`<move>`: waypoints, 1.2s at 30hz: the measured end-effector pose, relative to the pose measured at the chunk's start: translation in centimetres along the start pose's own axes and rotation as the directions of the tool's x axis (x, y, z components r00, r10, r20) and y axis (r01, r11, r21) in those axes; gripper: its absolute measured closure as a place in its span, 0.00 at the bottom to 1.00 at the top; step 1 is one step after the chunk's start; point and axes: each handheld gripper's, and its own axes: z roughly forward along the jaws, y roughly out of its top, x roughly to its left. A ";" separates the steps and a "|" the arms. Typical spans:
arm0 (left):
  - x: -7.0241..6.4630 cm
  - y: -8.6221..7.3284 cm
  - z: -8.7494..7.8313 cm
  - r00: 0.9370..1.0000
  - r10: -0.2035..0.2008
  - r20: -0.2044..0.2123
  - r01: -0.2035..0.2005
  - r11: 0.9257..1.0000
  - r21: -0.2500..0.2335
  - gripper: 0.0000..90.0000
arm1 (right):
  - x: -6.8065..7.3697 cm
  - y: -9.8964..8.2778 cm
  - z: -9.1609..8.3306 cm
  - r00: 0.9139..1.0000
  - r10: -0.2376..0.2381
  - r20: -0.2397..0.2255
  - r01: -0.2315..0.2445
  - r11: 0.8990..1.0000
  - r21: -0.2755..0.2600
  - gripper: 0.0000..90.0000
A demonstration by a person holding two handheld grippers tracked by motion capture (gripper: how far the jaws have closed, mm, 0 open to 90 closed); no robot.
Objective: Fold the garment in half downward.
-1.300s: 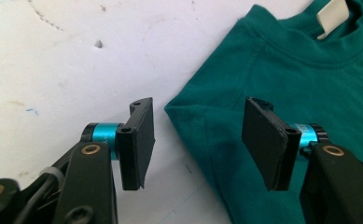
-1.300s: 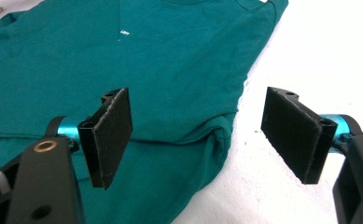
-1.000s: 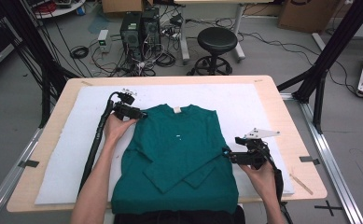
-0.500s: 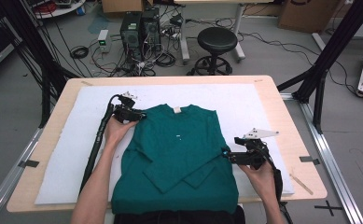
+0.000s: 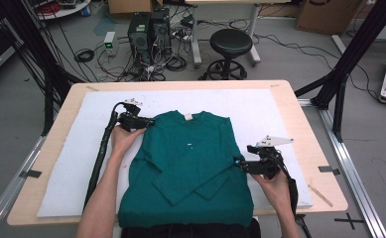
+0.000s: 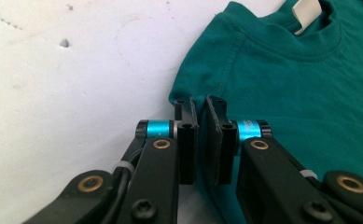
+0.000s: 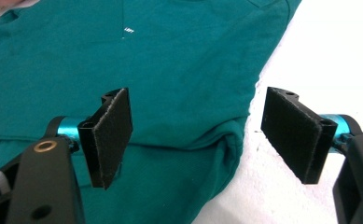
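While the left gripper (image 6: 201, 140) pinches its shoulder, the shirt (image 5: 190, 163) lies flat.

So the shirt (image 5: 188, 163) lies flat mid-mat (image 5: 71, 163) on the worktop (image 5: 309, 129), sleeves folded in across its front. Left tool (image 5: 148, 120) sits at its far-left shoulder, right tool (image 5: 237, 163) at its right edge. Stool (image 5: 230, 42) and computers (image 5: 148, 27) stand behind.

One green shirt (image 5: 190, 158), two tongs (image 5: 150, 120) (image 5: 236, 163)

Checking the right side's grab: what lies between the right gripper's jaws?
The teal shirt's folded side edge and bare white pad, in the right gripper view; the pads aren't touching it.
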 end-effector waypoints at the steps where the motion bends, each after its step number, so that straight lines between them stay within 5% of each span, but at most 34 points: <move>1: 0.1 0.0 0.0 1.000 -0.009 0.004 0.009 1.000 -0.002 0.93 | -0.1 0.1 0.1 1.000 0.002 0.003 -0.002 1.000 -0.001 0.28; 7: 0.1 -0.1 0.0 1.000 -0.019 0.005 0.020 1.000 -0.009 0.93 | -1.6 1.2 0.8 0.999 0.050 0.006 -0.050 0.999 -0.003 0.27; 23: 0.1 -0.2 0.0 1.000 -0.027 0.004 0.027 1.000 -0.014 0.93 | -5.5 6.7 5.0 0.996 0.055 0.072 -0.059 0.996 0.060 0.27; 36: 0.2 -0.2 0.0 0.999 -0.034 0.011 0.034 0.999 -0.015 0.93 | -7.8 9.9 8.1 0.997 0.069 0.018 -0.070 0.994 0.084 0.28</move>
